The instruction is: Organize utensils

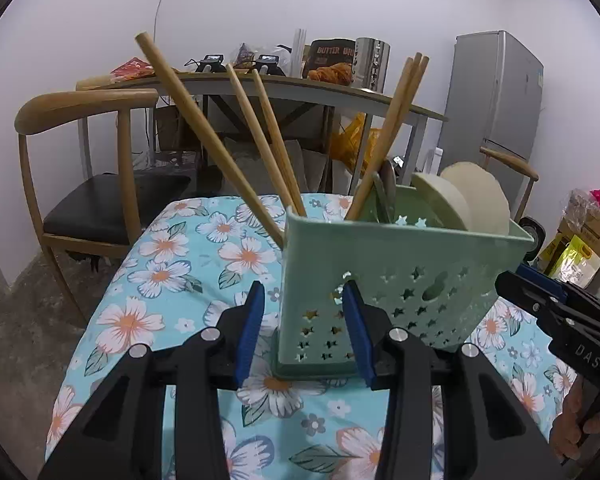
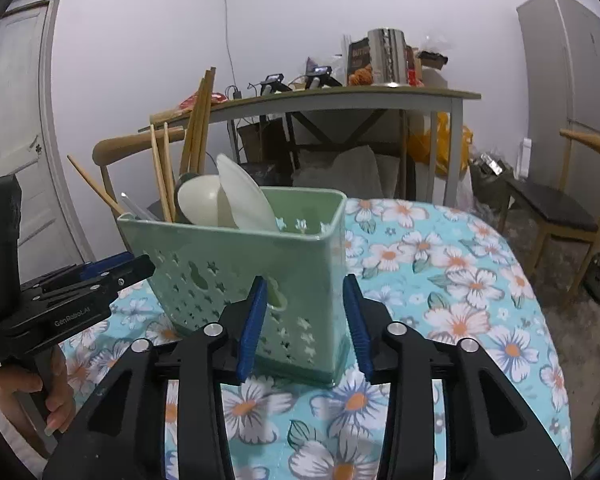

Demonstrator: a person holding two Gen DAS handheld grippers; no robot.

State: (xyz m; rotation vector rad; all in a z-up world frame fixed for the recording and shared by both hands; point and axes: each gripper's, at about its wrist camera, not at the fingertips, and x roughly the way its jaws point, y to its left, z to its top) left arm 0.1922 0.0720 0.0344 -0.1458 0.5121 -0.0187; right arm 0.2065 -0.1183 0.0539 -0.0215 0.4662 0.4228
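- Two grippers face one green caddy (image 1: pixel 400 280) from either side, and both stand with jaws apart, holding nothing.
- Left gripper (image 1: pixel 304 328) sits low at the caddy's near corner; its blue pads (image 1: pixel 252 320) bracket that corner, though whether they touch the wall I cannot tell.
- Chopsticks (image 1: pixel 204 136) lean out of the caddy's left compartment, fanned and untidy, with a second bunch (image 1: pixel 400 120) more upright further right.
- Pale spoons (image 1: pixel 476 196) rest in the next section over, beside a darker metal utensil that is mostly hidden.
- Right gripper (image 2: pixel 306 320) straddles the caddy's other corner, fingers spread wide; that end compartment (image 2: pixel 320 212) looks empty.
- Progress — judging by what shows, the sorting looks nearly done: every utensil in sight is already in the caddy and none lies loose on the cloth. What may remain is straightening the splayed chopsticks or shifting the caddy itself.
- Surface — a turquoise floral tablecloth (image 1: pixel 172 280) covers the table, slightly rumpled.
- Room — a wooden chair (image 1: pixel 80 152) at left, a cluttered desk (image 1: pixel 300 84) behind, a grey fridge (image 1: pixel 496 100) at right.
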